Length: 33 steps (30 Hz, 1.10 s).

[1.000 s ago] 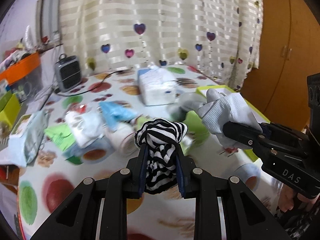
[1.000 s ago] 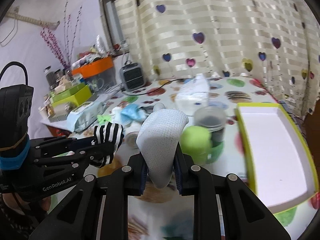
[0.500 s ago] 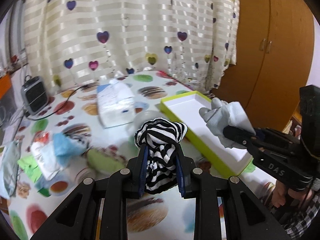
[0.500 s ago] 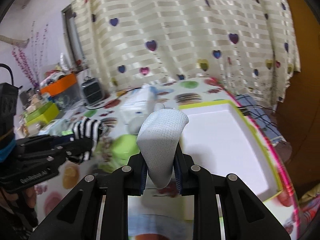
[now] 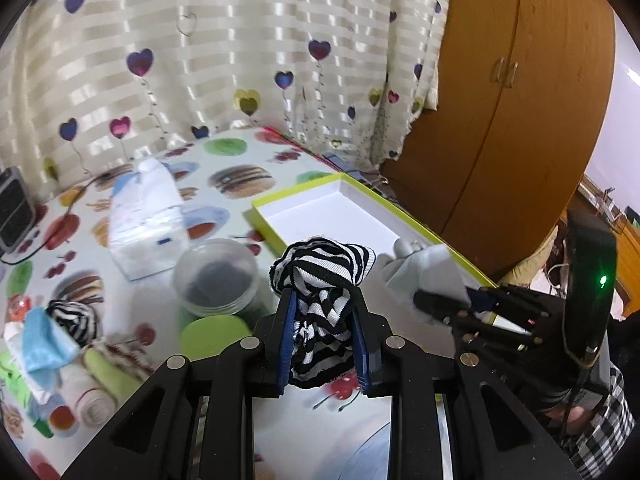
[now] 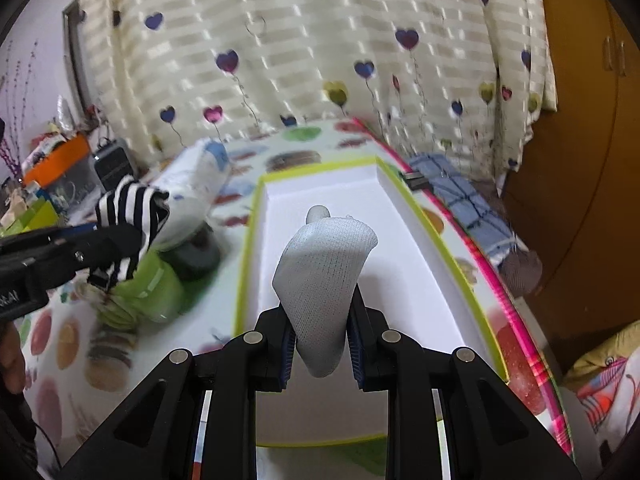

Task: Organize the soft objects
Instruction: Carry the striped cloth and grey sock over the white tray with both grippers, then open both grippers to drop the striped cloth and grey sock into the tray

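Jaws clamp striped sock (image 5: 320, 280) and grey sock (image 6: 324, 268) above bare, green-rimmed tray (image 6: 404, 200).

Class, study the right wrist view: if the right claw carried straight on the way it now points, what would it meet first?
Most likely the white floor of the green-rimmed tray. The right claw, shut on the grey sock, points over it, though depth is uncertain.

left gripper (image 5: 323, 340): showing matte black linkage arms, blue pads, silver round screws | right gripper (image 6: 320, 340): showing same black frame, blue pads, silver screws; green LED glowing on its black housing | sleeve (image 5: 600, 420): showing black-white check
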Tool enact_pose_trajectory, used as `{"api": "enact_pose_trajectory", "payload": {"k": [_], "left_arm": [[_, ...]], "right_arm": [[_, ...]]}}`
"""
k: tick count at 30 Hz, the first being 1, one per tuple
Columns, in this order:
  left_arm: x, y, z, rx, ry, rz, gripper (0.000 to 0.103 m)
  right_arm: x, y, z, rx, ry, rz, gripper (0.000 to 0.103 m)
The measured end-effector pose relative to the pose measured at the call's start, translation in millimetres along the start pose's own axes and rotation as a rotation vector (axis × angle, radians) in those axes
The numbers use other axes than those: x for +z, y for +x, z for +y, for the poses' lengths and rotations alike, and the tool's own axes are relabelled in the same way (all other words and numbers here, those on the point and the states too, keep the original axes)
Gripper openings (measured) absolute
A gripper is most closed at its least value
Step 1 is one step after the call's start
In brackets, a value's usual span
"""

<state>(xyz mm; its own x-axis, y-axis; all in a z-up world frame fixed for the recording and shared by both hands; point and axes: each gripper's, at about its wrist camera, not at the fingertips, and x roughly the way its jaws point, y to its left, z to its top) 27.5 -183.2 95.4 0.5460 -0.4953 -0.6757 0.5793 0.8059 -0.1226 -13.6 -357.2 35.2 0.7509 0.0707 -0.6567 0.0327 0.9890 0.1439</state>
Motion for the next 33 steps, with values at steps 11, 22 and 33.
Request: {"api": "enact_pose_trajectory", "payload": {"k": [11,22,33], "left_arm": [[5,34,-18,-0.033,0.018,0.060,0.024],[1,38,-24,-0.043,0.025,0.074,0.024],[-6,46,-31,-0.033,0.039,0.101,0.026]], "right_arm": [[-21,3,0,0.022,-0.022,0.086,0.024],[-48,-15,30,0.178,-0.113,0.164,0.024],[-57,-28,36,0.185,-0.157,0.193,0.025]]}}
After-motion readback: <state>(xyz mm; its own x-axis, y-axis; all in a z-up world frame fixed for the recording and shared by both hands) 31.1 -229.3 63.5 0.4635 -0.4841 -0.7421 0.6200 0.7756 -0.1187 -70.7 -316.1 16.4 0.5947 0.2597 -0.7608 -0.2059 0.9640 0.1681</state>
